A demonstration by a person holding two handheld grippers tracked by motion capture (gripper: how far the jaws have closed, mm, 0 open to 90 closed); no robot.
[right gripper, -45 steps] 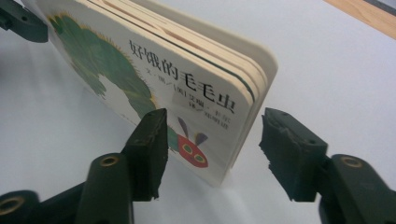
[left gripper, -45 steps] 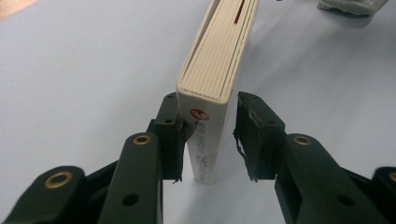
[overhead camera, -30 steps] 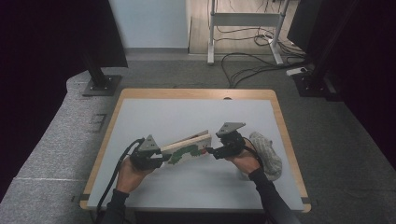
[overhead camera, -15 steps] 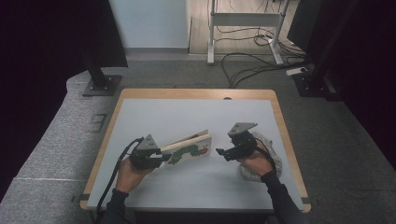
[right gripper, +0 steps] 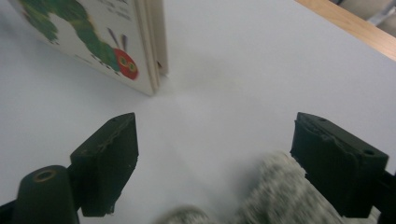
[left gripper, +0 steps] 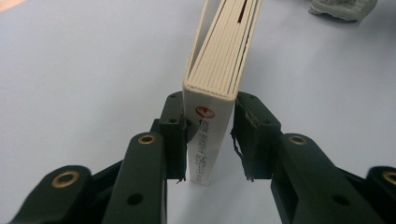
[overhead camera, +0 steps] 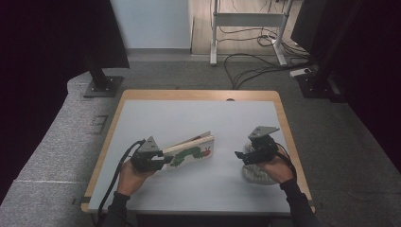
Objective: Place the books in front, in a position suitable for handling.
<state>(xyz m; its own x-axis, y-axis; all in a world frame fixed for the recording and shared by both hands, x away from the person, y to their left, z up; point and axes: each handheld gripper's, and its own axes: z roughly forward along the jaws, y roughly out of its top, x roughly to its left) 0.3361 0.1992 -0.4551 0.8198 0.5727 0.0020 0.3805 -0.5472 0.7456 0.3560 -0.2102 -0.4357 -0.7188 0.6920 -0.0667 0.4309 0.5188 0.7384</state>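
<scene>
A board book (overhead camera: 193,150) with a green caterpillar on its cover stands on its long edge on the white table (overhead camera: 189,118). My left gripper (overhead camera: 163,160) is shut on its spine end; in the left gripper view the pads (left gripper: 173,126) press both sides of the book (left gripper: 208,135). My right gripper (overhead camera: 242,155) hovers to the right, apart from the book, above a grey knitted cloth (overhead camera: 257,175). Its jaws have just been opening and stand wide with nothing held. In the right gripper view, my right gripper (right gripper: 217,123) faces the book (right gripper: 93,37), with the cloth (right gripper: 280,191) below.
The table's wooden rim (overhead camera: 291,137) runs close to the right hand. Past the far edge, on the grey floor, are a monitor stand base (overhead camera: 101,87), cables (overhead camera: 250,61) and a desk frame (overhead camera: 246,21). The grey cloth (left gripper: 343,7) lies beyond the book.
The right gripper left the book's right end and moved right over the grey cloth, its jaws spreading wider. The left gripper kept its hold on the book and stayed put.
</scene>
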